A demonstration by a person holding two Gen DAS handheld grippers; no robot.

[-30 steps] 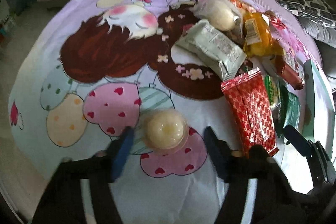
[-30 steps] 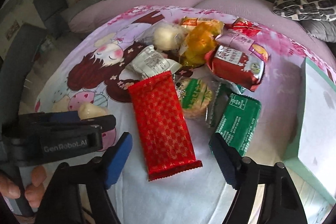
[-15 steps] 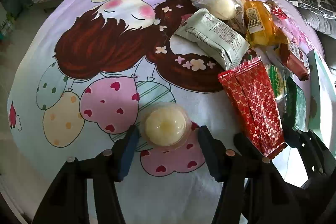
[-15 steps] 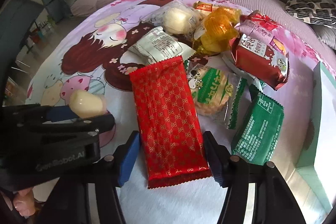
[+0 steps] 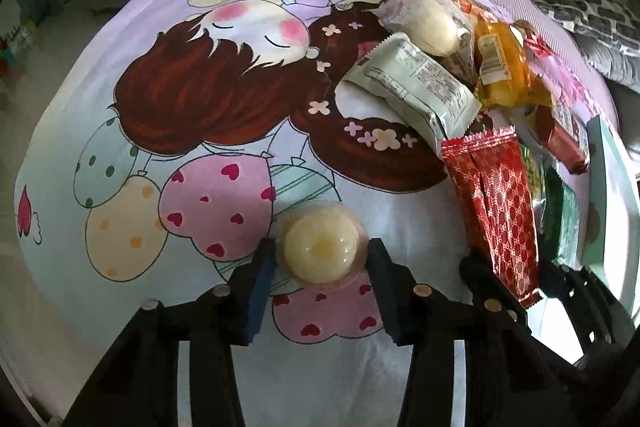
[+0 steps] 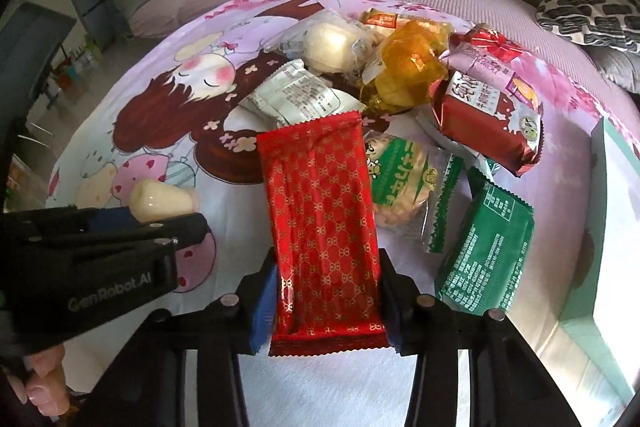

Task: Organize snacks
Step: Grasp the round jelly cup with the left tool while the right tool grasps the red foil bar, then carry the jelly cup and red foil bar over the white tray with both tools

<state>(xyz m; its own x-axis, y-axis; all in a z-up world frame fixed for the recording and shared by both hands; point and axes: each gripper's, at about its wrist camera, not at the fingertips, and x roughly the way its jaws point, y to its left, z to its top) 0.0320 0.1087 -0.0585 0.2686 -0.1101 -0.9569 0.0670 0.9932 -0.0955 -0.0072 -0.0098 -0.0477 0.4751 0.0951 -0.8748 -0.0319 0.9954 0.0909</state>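
Observation:
A pale yellow jelly cup point(image 5: 320, 247) lies on the cartoon-print cloth point(image 5: 200, 107). My left gripper point(image 5: 320, 259) has its jaws closed against the cup's sides; the cup also shows in the right wrist view point(image 6: 160, 201). My right gripper point(image 6: 326, 287) has its jaws closed on the near end of a long red wafer pack point(image 6: 320, 219), which lies flat on the cloth. The red pack shows at the right in the left wrist view point(image 5: 496, 203).
A pile of snacks lies beyond: a grey-white pack point(image 6: 296, 99), a clear-wrapped bun point(image 6: 332, 43), an orange pack point(image 6: 408, 67), a dark red bag point(image 6: 488, 111), a rice cracker pack point(image 6: 400, 179), a green pack point(image 6: 484, 251). A mint-green box point(image 6: 604, 227) stands at the right.
Both grippers have moved forward and closed: the left jaws now touch the jelly cup, and the right jaws now pinch the near end of the red pack.

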